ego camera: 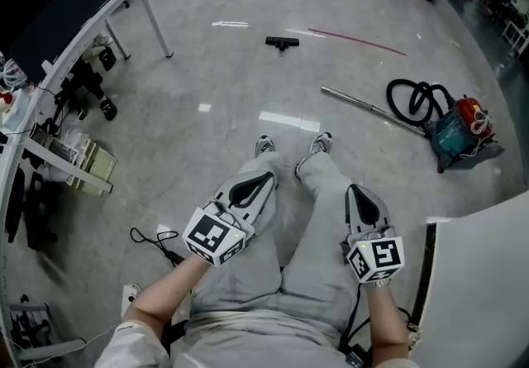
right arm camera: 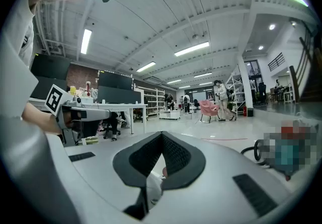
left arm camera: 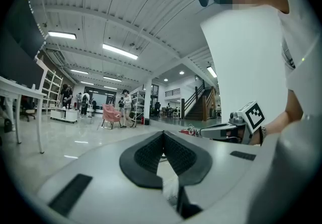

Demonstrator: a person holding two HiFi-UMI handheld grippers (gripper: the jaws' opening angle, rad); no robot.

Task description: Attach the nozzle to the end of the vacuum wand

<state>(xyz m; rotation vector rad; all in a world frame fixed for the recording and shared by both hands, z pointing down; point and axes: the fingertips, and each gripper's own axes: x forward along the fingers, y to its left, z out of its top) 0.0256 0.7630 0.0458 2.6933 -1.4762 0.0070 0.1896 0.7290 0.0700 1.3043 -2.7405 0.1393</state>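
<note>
1. At far left, a white desk [ego camera: 78, 35] edges the polished floor [ego camera: 207, 135]. It plays no part in the job.
2. The left gripper [ego camera: 263, 180] hangs over the seated person's lap and points ahead. In its own view the jaws [left arm camera: 163, 135] are pressed together on nothing.
3. The nozzle [ego camera: 282, 42], a small black T-shaped piece, lies on the floor well ahead of the person's shoes [ego camera: 264, 145]. Its bar runs crosswise to the line of sight, and it is well apart from both grippers. It sits roughly in line with the left gripper, which looks the likelier one to fetch it.
4. The right gripper [ego camera: 356, 190] hangs over the other knee. Its jaws [right arm camera: 162, 135] are likewise closed and empty.
5. The wand [ego camera: 372, 110], a grey metal tube, lies ahead and to the right. It slants from its free end, near the nozzle's side, down towards the hose [ego camera: 417, 100]. The right gripper is the nearer to it.
6. At far right is the teal and red vacuum cleaner [ego camera: 459, 131]. Nozzle and wand end lie apart, so both must be picked up before they can be joined.
</note>
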